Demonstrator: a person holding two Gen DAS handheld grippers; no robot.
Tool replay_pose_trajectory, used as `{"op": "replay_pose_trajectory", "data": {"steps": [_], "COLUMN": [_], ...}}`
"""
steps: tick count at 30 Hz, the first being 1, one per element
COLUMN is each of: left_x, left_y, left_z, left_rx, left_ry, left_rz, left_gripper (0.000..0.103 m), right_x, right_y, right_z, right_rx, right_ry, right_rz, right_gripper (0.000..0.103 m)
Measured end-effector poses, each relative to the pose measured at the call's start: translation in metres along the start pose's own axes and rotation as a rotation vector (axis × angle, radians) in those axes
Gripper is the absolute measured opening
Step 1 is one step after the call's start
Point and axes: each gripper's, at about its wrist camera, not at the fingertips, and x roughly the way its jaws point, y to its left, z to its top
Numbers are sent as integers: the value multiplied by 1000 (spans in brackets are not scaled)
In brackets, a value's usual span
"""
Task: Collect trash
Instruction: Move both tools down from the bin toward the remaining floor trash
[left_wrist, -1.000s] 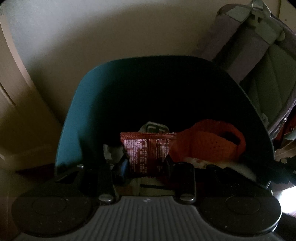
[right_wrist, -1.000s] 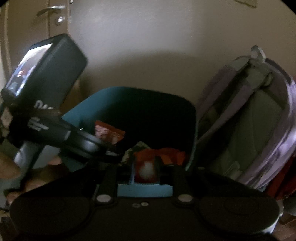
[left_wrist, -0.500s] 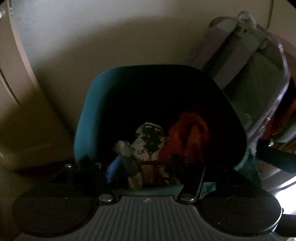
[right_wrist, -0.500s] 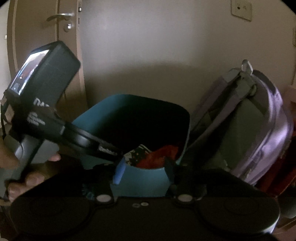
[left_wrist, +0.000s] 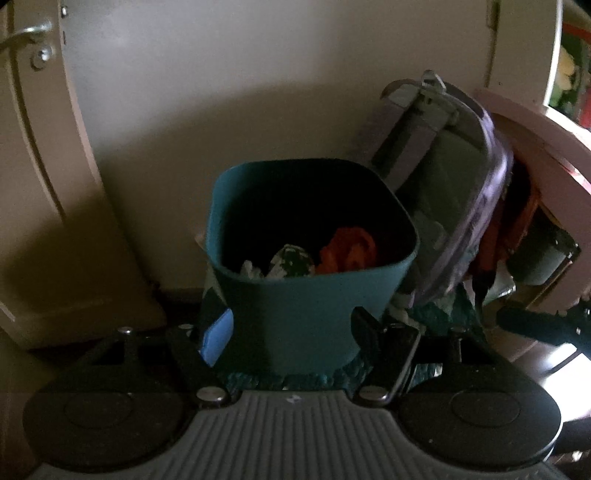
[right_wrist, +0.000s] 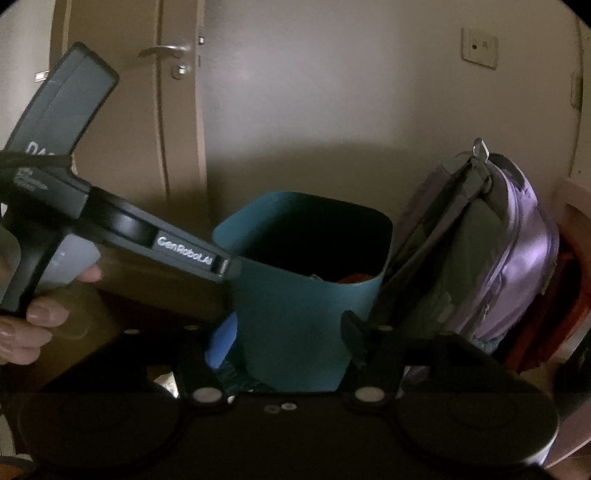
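Teal bin (left_wrist: 317, 295) at frame centre, against the wall (left_wrist: 258, 92), square-mouthed with rounded corners; inside, orange netting (left_wrist: 349, 251) at 1 o'clock, a crumpled green-and-white wrapper (left_wrist: 291, 260) beside it. Purple backpack (left_wrist: 461, 192) leaning at 2 o'clock, touching the bin. Door (right_wrist: 140, 110) at 10 o'clock. Left gripper (left_wrist: 295, 332) parted wide, just been opening, holding nothing. Right gripper (right_wrist: 288, 339) likewise spread, just been opening, empty. Hand (right_wrist: 33, 317) at 9 o'clock.

Smooth matt plastic bin (left_wrist: 314, 314); sheeny cloth backpack (right_wrist: 517, 258); door handle (right_wrist: 162, 50) probably metal.
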Motion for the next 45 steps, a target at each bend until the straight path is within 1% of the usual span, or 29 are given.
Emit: {"op": "replay_pose_trajectory", "data": {"steps": [3, 4, 5, 7, 8, 12, 14, 17, 20, 23, 30, 34, 39, 42, 45], "left_x": [-21, -26, -32, -42, -44, -51, -50, -40, -21, 5, 81, 126, 175, 202, 228], "left_y": [-1, -1, -2, -3, -4, -4, -6, -8, -9, -9, -4, -2, -3, -5, -11], "left_z": [-19, -26, -33, -49, -55, -84, -97, -118, -138, -158, -201, -224, -249, -265, -284], "left_rx": [18, 27, 39, 58, 64, 81, 98, 122, 152, 173, 163, 143, 157, 188, 255], "left_ry": [-3, -1, -1, -1, 4, 30, 41, 80, 126, 186, 330, 411, 486, 536, 580], "left_rz": [-8, -17, -24, -16, -22, -39, -37, -38, -32, -31, -47, -59, -78, -115, -139], "left_gripper": [71, 74, 74, 75, 75, 80, 80, 80, 80, 80, 80, 80, 80, 80, 80], "right_x": [-17, -22, -25, -30, -33, -36, -33, -25, -10, 10, 66, 97, 138, 159, 177], "right_y": [6, 9, 10, 13, 15, 24, 27, 31, 37, 44, 47, 49, 53, 56, 61], "right_z": [-9, -13, -18, -26, -32, -57, -69, -89, -113, -139, -199, -234, -272, -293, -316], "right_rx": [-2, 0, 2, 8, 12, 25, 33, 47, 48, 42, 55, 58, 58, 48, 19], "right_ry": [-1, -2, 0, 5, 9, 41, 61, 91, 131, 186, 297, 354, 444, 495, 561], "right_rz": [10, 12, 15, 14, 18, 27, 42, 62, 78, 103, 154, 169, 199, 223, 239], "right_gripper": [64, 65, 65, 69, 70, 73, 75, 80, 82, 83, 83, 83, 83, 83, 83]}}
